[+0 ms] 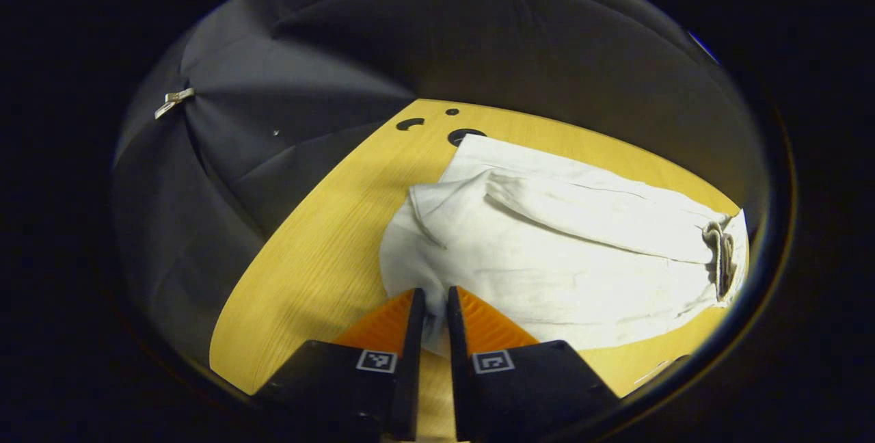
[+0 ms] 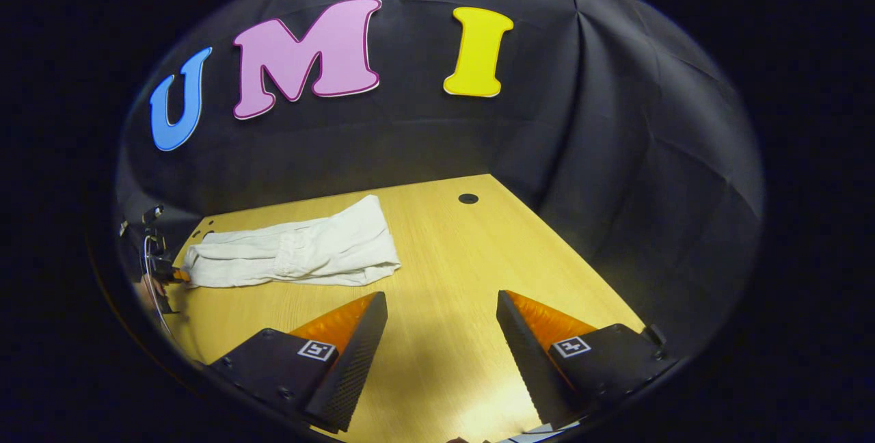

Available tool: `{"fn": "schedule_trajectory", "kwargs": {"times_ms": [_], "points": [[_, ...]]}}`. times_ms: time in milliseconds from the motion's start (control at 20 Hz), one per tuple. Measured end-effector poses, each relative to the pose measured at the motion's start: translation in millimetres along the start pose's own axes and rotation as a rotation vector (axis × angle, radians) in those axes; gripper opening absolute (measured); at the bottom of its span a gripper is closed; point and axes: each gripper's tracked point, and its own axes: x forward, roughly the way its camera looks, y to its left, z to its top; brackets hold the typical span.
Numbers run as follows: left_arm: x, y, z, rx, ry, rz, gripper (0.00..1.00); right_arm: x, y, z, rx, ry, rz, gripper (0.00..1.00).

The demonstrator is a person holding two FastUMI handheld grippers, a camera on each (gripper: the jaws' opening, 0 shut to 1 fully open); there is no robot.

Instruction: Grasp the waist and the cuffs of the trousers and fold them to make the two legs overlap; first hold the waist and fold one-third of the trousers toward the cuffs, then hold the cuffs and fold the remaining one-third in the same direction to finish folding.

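White trousers (image 1: 547, 258) lie flat on the yellow wooden table (image 1: 321, 258), legs overlapped. A folded-over layer lies on top, and it ends in a gathered band with a cord (image 1: 718, 251) at the right. My left gripper (image 1: 435, 310) is shut on the near end of the cloth, and white fabric shows between its fingers. In the right gripper view the trousers (image 2: 301, 251) lie far left on the table (image 2: 444, 258), with the left gripper (image 2: 176, 275) pinching their left end. My right gripper (image 2: 441, 330) hangs open over bare wood, to the right of the trousers and nearer than them.
Round cable holes (image 1: 465, 135) sit in the tabletop near the trousers' far corner. Another hole (image 2: 468, 198) lies toward the back. Black cloth walls close in behind and to both sides. A hand and a cable (image 2: 149, 272) show at the table's left edge.
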Motion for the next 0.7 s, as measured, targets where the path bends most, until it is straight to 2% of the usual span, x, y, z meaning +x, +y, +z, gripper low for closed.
{"fn": "schedule_trajectory", "kwargs": {"times_ms": [50,150,250,350,700], "points": [[-1,-1,-1,0.003,-0.001,-0.005,0.17,-5,-3,-2,-0.017,-0.001,-0.003,0.99],[1,-2,-1,0.010,-0.002,-0.003,0.07,-16,-9,-6,-0.040,-0.004,-0.009,0.99],[-2,-8,2,-0.009,-0.003,-0.033,0.06,-24,-9,-12,-0.030,0.009,-0.007,0.98],[-13,-26,3,-0.075,-0.004,-0.104,0.06,-29,-11,-18,-0.020,0.021,-0.005,0.98],[-55,-52,66,-0.113,-0.142,-0.177,0.05,-25,-26,-15,-0.001,0.018,-0.017,0.99]]}}
